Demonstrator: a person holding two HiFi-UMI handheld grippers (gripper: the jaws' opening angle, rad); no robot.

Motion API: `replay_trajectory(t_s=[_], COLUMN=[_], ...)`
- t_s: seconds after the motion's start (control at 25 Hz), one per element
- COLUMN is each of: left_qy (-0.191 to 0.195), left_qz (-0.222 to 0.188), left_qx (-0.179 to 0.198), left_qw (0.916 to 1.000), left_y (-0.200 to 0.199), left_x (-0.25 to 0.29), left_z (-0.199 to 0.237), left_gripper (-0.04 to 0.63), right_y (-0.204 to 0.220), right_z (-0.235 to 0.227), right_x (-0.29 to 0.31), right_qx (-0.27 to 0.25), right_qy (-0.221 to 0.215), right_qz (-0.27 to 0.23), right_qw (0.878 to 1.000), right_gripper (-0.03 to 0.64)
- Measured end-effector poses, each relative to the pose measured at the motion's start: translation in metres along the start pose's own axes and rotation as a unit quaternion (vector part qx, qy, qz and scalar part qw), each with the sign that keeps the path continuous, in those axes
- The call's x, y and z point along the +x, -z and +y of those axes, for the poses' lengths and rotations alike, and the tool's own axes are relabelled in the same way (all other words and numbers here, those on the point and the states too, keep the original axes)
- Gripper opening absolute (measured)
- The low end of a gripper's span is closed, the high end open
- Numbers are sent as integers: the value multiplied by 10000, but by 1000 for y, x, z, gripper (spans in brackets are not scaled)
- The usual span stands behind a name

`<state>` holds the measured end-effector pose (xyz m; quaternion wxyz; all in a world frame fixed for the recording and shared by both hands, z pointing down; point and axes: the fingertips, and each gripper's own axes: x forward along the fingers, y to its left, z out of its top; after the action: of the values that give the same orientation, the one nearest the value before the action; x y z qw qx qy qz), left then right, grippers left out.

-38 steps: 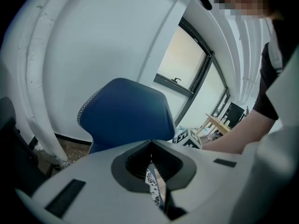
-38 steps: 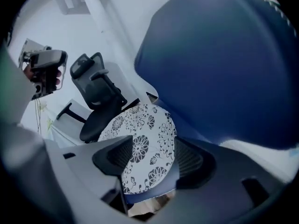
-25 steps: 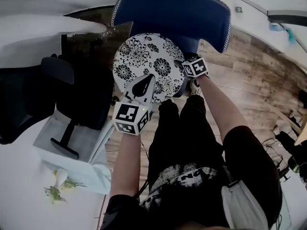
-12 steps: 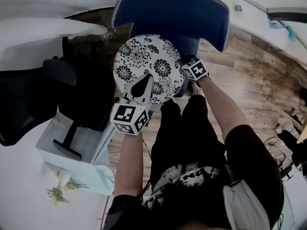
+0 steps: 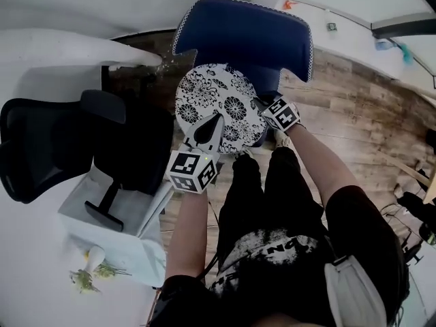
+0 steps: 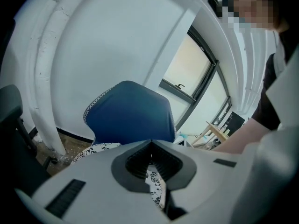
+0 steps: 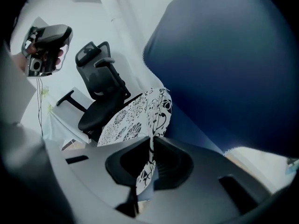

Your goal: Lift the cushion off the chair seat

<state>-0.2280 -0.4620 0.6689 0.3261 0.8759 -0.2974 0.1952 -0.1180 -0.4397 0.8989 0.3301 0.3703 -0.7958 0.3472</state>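
The round white cushion (image 5: 219,101) with a black flower print hangs just above the seat of the blue chair (image 5: 245,36). My left gripper (image 5: 208,129) is shut on the cushion's near edge, and a fold of printed cloth (image 6: 156,188) shows between its jaws. My right gripper (image 5: 261,106) is shut on the right edge. In the right gripper view the cushion (image 7: 135,118) droops from the jaws, and a strip of it (image 7: 147,171) is pinched in front of the blue chair back (image 7: 224,69).
A black office chair (image 5: 68,142) stands close on the left, over a white mat (image 5: 119,206). Wooden floor (image 5: 354,114) lies to the right. The person's legs in black trousers (image 5: 262,196) are right in front of the blue chair.
Both grippers have come up with the cushion, which now sits a little higher over the blue seat. The head camera's view has shifted too.
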Motion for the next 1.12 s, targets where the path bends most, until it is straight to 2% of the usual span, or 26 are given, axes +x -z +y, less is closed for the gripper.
replay_trajectory(t_s=[0.24, 0.56, 0.8, 1.12], left_qy=[114, 254, 330, 236], left_qz=[-41, -274, -410, -683], left_qx=[317, 567, 928, 1359], left_qw=[9994, 9977, 9943, 9881], left_y=[-21, -44, -64, -96], left_x=[-20, -39, -48, -68], left_z=[-18, -32, -46, -49], left_gripper=[12, 12, 12, 12], right_y=[-29, -83, -119, -177], right_z=[20, 61, 81, 87], right_x=[-48, -116, -172, -248], right_qx=[-107, -426, -819, -824], right_qy=[138, 312, 586, 852], right_qz=[-304, -982, -1447, -2316], right_qw=[9994, 9938, 9843, 9656], right_gripper=[31, 31, 31, 31])
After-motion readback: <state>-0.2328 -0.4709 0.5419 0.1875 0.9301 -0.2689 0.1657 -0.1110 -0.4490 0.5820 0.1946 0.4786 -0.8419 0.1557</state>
